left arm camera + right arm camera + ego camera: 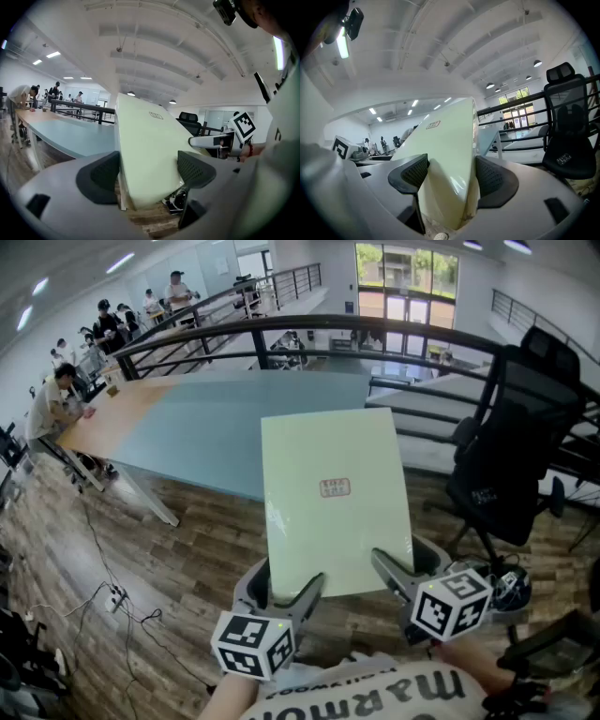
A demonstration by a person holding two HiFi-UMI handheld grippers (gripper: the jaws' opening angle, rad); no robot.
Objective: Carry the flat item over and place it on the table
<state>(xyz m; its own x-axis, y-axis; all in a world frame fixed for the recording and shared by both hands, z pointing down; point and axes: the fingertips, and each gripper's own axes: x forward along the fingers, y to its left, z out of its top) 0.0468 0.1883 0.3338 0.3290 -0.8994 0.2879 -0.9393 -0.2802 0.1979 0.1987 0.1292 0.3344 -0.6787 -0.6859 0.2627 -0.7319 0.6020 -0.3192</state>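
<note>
The carrying step is in hand: the left claw [284, 585] and right claw [410, 563] each clamp the near edge of the pale green flat item [333, 498], held above the wooden floor [187, 559], short of the table [206, 427]. Next, the 2 claws likely need to advance together, level it and lower it.

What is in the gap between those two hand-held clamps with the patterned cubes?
The head view shows the near edge of the pale green board spanning that gap; the left gripper and right gripper each clamp it in their jaws.
</note>
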